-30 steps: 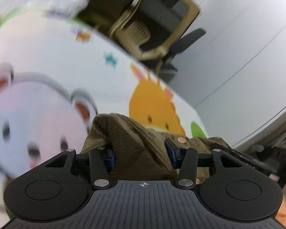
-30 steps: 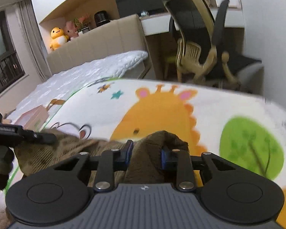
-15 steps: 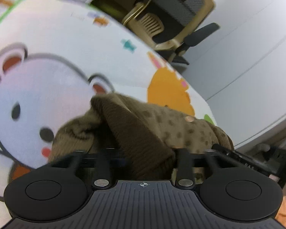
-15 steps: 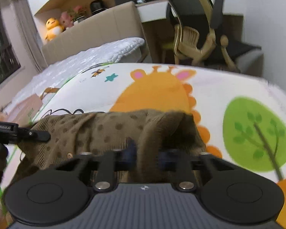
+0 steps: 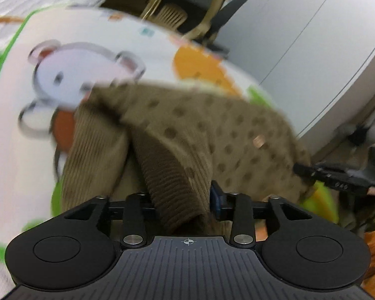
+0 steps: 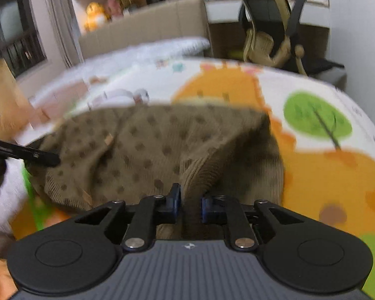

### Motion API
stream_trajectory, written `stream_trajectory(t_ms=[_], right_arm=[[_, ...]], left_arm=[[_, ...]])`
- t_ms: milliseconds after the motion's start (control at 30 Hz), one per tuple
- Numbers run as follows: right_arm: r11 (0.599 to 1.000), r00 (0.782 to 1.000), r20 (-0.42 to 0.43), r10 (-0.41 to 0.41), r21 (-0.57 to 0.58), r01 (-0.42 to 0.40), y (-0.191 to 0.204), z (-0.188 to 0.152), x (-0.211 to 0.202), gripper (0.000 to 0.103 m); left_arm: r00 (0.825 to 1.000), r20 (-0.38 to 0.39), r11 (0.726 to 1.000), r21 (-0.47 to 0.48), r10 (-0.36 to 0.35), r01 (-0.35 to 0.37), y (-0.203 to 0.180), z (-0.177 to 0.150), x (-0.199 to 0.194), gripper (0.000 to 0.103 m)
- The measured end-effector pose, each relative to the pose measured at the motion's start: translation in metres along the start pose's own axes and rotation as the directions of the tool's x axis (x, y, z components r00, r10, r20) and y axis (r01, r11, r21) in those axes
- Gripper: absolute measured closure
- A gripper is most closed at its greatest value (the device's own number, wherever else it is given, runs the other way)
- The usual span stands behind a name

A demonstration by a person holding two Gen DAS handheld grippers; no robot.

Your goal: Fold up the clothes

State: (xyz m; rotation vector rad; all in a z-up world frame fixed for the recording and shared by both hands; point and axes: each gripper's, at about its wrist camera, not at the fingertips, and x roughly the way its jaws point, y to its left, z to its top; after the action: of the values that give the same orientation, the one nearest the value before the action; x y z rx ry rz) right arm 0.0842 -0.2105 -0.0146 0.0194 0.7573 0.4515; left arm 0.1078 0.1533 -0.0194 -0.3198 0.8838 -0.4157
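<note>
A brown knit sweater with darker dots (image 5: 212,125) lies spread over the cartoon play mat (image 5: 17,150). My left gripper (image 5: 182,200) has the sweater's dark ribbed hem between its fingers; its jaws are opening, and the cloth fills the gap and hides the left pad. In the right wrist view the same sweater (image 6: 150,140) stretches to the left. My right gripper (image 6: 190,205) has a ribbed fold between its blue pads, and its jaws are opening too. Each gripper shows in the other's view: the right gripper (image 5: 332,177), the left gripper (image 6: 25,152).
The mat (image 6: 325,175) shows a bear, an orange giraffe and a green tree. Beyond its far edge stand an office chair (image 6: 270,32) and a bed with a white cover (image 6: 162,47). A white wall (image 5: 312,37) runs along the right. A white sleeve (image 6: 2,200) shows at the left.
Both grippers pulled back toward the near side and sank a little. The sweater, first bunched at the jaws, now lies stretched out flat across the mat.
</note>
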Motion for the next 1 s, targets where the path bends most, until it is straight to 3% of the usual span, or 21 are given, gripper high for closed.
stream_trajectory(t_ms=[100, 167, 200, 267, 367, 400, 467, 533, 600, 700, 1000], right_arm=[[1.000, 1.000, 0.013, -0.008, 0.025, 0.008, -0.009, -0.004, -0.005, 0.054], [0.999, 0.997, 0.073, -0.033, 0.035, 0.030, -0.015, 0.005, -0.018, 0.044], [0.999, 0.994, 0.104, -0.030, 0.036, 0.027, -0.017, 0.013, -0.022, 0.038], [0.999, 0.988, 0.157, -0.010, 0.036, 0.004, -0.015, 0.028, -0.025, 0.033], [0.997, 0.975, 0.215, 0.055, 0.032, -0.063, -0.003, 0.050, -0.014, 0.031], [0.996, 0.974, 0.209, 0.083, 0.028, -0.090, 0.002, 0.054, -0.002, 0.024], [0.993, 0.978, 0.177, 0.113, 0.014, -0.117, 0.013, 0.058, 0.028, 0.017], [0.999, 0.994, 0.094, 0.050, -0.014, -0.049, 0.018, 0.054, 0.066, 0.016], [1.000, 0.998, 0.063, 0.026, -0.014, -0.025, 0.015, 0.047, 0.087, 0.011], [0.998, 0.997, 0.058, 0.051, -0.040, -0.049, 0.014, 0.047, 0.087, 0.007], [0.998, 0.997, 0.078, 0.025, -0.061, -0.020, 0.011, 0.055, 0.098, 0.007]], left_arm=[[0.999, 0.030, 0.999, 0.031, 0.024, -0.025, -0.004, -0.005, -0.017, 0.045], [0.995, 0.100, 0.998, 0.061, 0.028, -0.035, -0.010, 0.007, -0.038, 0.029], [0.989, 0.144, 0.996, 0.076, 0.029, -0.041, -0.013, 0.015, -0.050, 0.025], [0.977, 0.212, 0.995, 0.096, 0.001, -0.022, -0.021, 0.033, -0.059, 0.020], [0.964, 0.256, 0.993, 0.101, -0.078, 0.054, -0.034, 0.058, -0.041, 0.009], [0.965, 0.245, 0.993, 0.093, -0.092, 0.071, -0.036, 0.063, -0.025, 0.009], [0.986, 0.157, 0.998, 0.050, -0.056, 0.049, -0.036, 0.067, 0.024, 0.009], [0.998, 0.060, 0.999, 0.032, 0.026, -0.028, -0.034, 0.060, 0.066, 0.009], [0.992, 0.097, 0.990, 0.113, 0.078, -0.089, -0.043, 0.051, 0.083, 0.005], [0.987, 0.092, 0.969, 0.194, 0.134, -0.150, -0.058, 0.051, 0.092, 0.002], [0.991, 0.077, 0.969, 0.213, 0.113, -0.127, -0.054, 0.061, 0.101, 0.000]])
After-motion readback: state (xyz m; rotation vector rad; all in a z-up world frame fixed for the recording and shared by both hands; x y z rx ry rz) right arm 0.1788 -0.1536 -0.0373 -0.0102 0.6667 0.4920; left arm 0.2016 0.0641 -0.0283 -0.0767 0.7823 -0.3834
